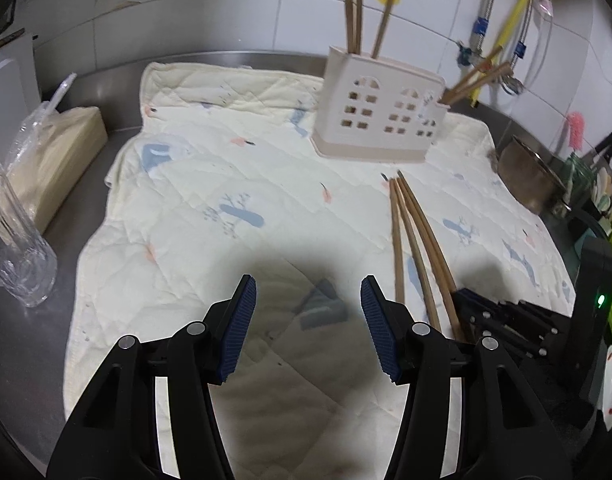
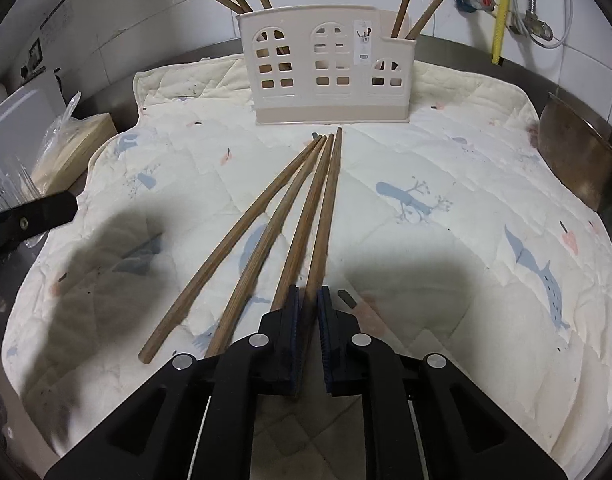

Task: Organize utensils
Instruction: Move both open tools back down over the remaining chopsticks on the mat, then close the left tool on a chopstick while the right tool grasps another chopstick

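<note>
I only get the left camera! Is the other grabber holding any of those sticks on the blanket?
Observer: Yes. The right gripper is shut on one chopstick, the rightmost.
Child: How many sticks are there?
Observer: Four; the right camera shows three loose chopsticks fanning left of the held one on the blanket.
Child: Where do they point?
Observer: At the holder, stopping short of its base.
</note>
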